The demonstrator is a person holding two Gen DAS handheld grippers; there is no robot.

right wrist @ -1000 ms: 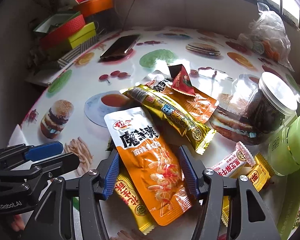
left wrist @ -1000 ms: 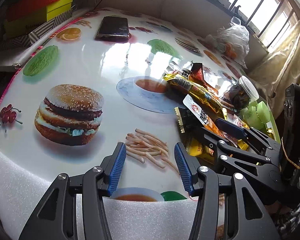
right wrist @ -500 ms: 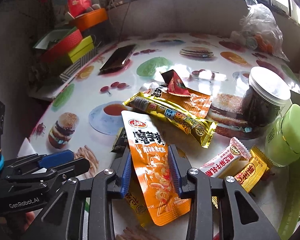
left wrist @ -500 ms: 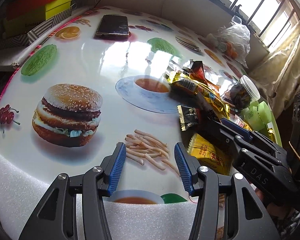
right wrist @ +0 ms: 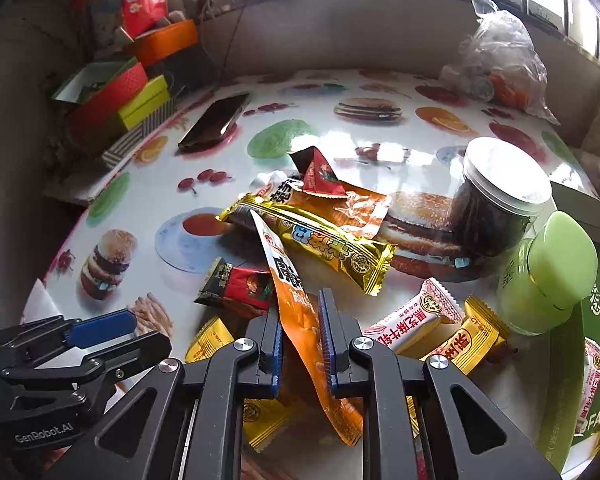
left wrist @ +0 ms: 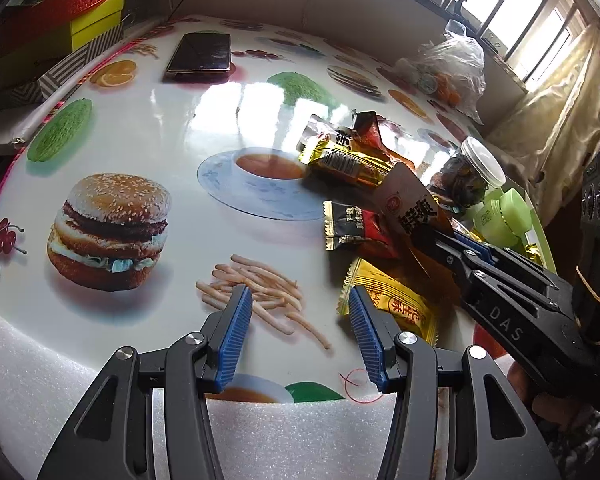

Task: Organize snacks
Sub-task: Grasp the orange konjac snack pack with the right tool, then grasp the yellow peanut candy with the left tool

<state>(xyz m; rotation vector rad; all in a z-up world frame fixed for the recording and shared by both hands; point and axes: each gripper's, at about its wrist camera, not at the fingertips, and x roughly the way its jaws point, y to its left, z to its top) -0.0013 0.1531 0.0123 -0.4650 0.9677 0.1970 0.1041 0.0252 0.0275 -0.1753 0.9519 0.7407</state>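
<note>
Right tongs (right wrist: 300,344) clamp the orange snack packet (right wrist: 296,304), tilted above the counter (left wrist: 148,148). Left tongs (left wrist: 300,332) stand wide, holding nothing.

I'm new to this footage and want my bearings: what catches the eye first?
The right gripper pinches an orange snack packet, tilted up over the pile. Beyond lie a long gold packet and a white-lidded jar. The left gripper hangs open over the food-print tablecloth.

Daylight from the windows (left wrist: 512,12) glares white on the glossy tabletop (left wrist: 236,104) centre; fisheye edges bend and darken.
</note>
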